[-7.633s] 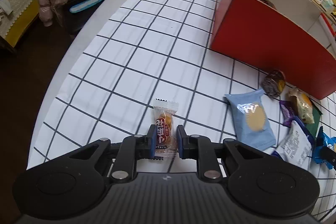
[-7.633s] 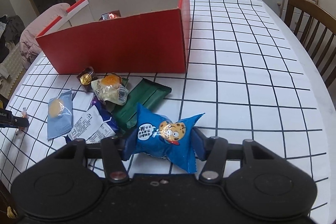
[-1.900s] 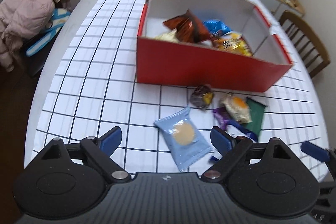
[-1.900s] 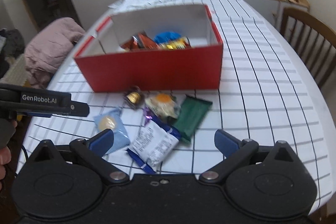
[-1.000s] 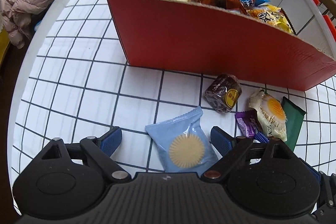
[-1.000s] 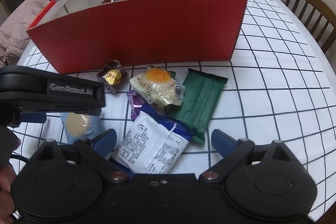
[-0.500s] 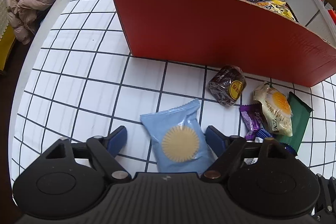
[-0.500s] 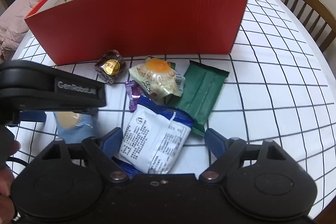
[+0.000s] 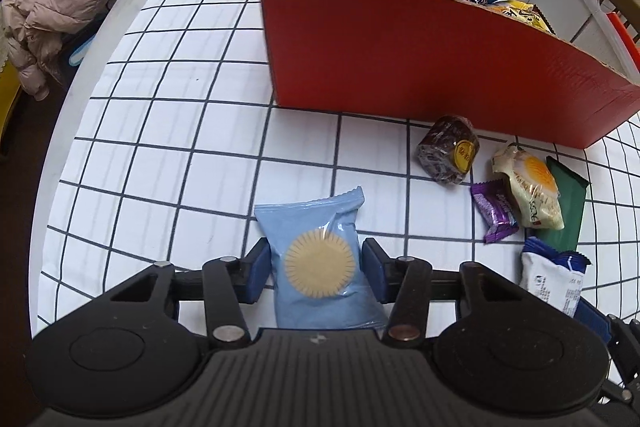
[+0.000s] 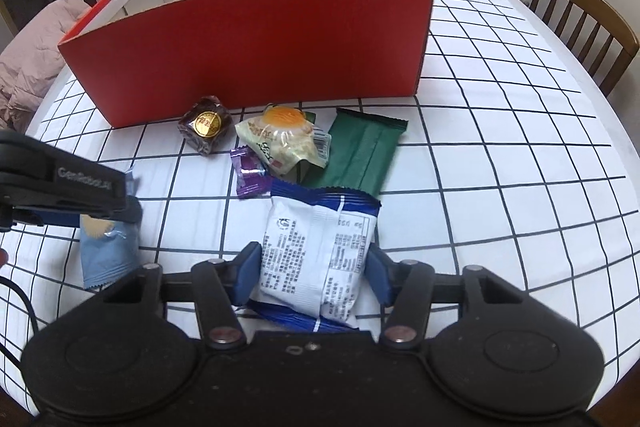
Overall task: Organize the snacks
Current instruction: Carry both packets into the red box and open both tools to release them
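A double pick-up is in hand: the left gripper (image 9: 316,269) is set astride the light-blue biscuit packet (image 9: 318,259) and the right gripper (image 10: 314,269) astride the white-and-blue packet (image 10: 320,251), both lying flat on the checked surface (image 9: 160,131) on the near side of the red box (image 9: 400,55). Both sets of jaws have just been closing, each with its packet between them; the pads look touching or just off the wrapper edges — a firm clamp cannot be told. Next, closing is likely to be finished, then a lift over the box's near wall. The box floor is mostly hidden by that wall in the right view; the near ends of both packets are cut off by the gripper bodies; print on the wrappers is unreadable.
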### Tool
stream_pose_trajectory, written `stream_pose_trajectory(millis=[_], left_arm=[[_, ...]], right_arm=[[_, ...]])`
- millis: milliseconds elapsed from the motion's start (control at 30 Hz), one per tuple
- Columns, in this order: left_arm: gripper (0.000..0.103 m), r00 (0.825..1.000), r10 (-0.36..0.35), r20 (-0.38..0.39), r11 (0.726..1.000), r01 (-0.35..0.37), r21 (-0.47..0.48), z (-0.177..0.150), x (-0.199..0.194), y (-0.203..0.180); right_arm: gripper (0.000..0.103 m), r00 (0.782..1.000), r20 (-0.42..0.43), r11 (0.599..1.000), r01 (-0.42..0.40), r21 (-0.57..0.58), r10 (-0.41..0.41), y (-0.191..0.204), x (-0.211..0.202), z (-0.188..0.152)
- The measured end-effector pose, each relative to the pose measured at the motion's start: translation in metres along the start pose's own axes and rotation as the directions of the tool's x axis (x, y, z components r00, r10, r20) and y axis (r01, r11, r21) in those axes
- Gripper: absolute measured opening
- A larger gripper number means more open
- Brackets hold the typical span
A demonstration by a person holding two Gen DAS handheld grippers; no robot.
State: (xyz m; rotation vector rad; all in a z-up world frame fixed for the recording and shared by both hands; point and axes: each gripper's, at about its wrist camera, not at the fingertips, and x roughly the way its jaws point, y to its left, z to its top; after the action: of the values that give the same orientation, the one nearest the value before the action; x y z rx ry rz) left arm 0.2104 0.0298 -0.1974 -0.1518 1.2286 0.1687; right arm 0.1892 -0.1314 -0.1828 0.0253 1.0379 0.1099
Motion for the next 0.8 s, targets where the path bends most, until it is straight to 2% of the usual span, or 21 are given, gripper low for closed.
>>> stream_pose_trajectory(millis=[467, 800], left_arm=[[0.047, 0.998, -0.052, -0.032, 0.997, 0.051, -0.058, -0.012, -0.009, 0.027], [0.047, 0.994, -0.109, 0.022, 0.993, 0.11, -0.049, -0.013, -0.047, 0.033]], right_arm=[[0.051, 0.999, 0.031, 1.0, -0.019, 0.017, 0.019, -0.01, -0.024, -0.01], [0.051, 0.995, 0.076, 0.997, -0.069, -0.016, 0.07, -0.011, -0.061, 0.002]])
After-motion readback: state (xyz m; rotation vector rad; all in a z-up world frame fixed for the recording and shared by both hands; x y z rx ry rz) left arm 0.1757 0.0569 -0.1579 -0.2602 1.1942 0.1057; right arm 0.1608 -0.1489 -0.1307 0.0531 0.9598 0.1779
